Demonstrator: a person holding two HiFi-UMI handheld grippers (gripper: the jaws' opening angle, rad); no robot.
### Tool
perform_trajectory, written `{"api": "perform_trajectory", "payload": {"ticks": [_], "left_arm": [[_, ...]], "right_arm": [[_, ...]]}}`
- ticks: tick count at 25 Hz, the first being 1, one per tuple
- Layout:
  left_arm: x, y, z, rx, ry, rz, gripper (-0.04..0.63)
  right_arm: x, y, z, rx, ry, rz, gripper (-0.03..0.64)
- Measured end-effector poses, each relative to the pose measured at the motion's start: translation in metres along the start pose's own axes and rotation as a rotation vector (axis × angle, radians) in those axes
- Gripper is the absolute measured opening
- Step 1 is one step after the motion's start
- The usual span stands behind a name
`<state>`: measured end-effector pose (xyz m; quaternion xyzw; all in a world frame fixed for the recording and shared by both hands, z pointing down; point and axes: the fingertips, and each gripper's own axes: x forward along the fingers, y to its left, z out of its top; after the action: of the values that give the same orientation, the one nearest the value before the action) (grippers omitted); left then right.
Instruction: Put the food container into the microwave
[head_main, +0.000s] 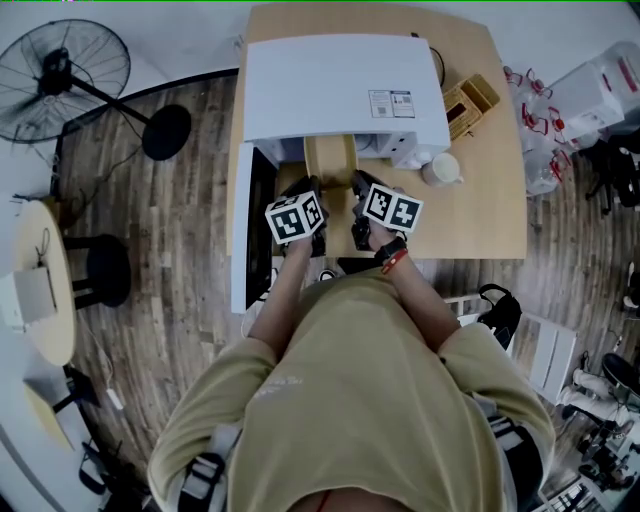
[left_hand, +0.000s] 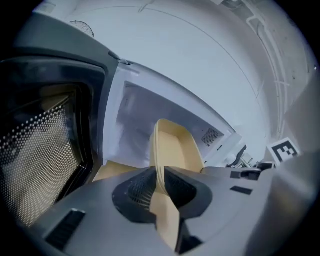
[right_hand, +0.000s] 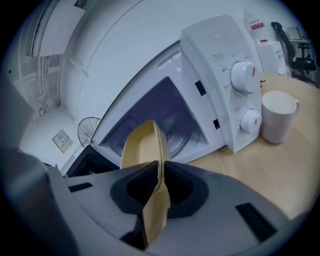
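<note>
The left gripper (left_hand: 160, 184) and right gripper (right_hand: 159, 182) each clamp 1 rim of the food container (head_main: 330, 160), at frame center, at the mouth of the open microwave (head_main: 345, 95). Risk: unequal hand travel twists the thin rim, causing slip or a cavity-edge strike.

Container (head_main: 330, 160) far end, seemingly inside microwave (head_main: 340, 90)

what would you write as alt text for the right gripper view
The right gripper has its jaws shut on the rim of a tan food container, held in front of an open white microwave. A pale mug stands on the wooden table beside the microwave's two dials.
</note>
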<state>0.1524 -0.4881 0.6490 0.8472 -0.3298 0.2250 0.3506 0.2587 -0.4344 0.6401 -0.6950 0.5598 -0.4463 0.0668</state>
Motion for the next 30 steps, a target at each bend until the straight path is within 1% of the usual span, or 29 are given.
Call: {"api": "perform_trajectory", "payload": {"ticks": [3,12,17,19,27,30], "left_arm": [[0.011,0.0,0.005,0.002,0.002,0.011,0.061],[0.038,0.004,0.025,-0.005,0.006,0.015,0.061],[0.051,0.002,0.031,0.01,0.014,0.029,0.061],[0.058,0.004,0.037,0.01,0.01,0.029,0.061],[0.079,0.016,0.054,-0.014,-0.005,0.035,0.061],[0.086,0.017,0.06,-0.015,-0.015,0.03,0.061]], "right_arm": [[0.008,-0.001,0.009,-0.005,-0.008,0.012,0.055],[0.036,-0.008,0.023,-0.045,0.011,-0.006,0.057],[0.049,-0.011,0.031,-0.053,0.022,-0.024,0.087],[0.055,-0.011,0.036,-0.065,0.023,-0.024,0.087],[0.077,-0.008,0.048,-0.122,0.023,0.017,0.087],[0.083,-0.008,0.051,-0.149,0.025,0.018,0.087]]}}
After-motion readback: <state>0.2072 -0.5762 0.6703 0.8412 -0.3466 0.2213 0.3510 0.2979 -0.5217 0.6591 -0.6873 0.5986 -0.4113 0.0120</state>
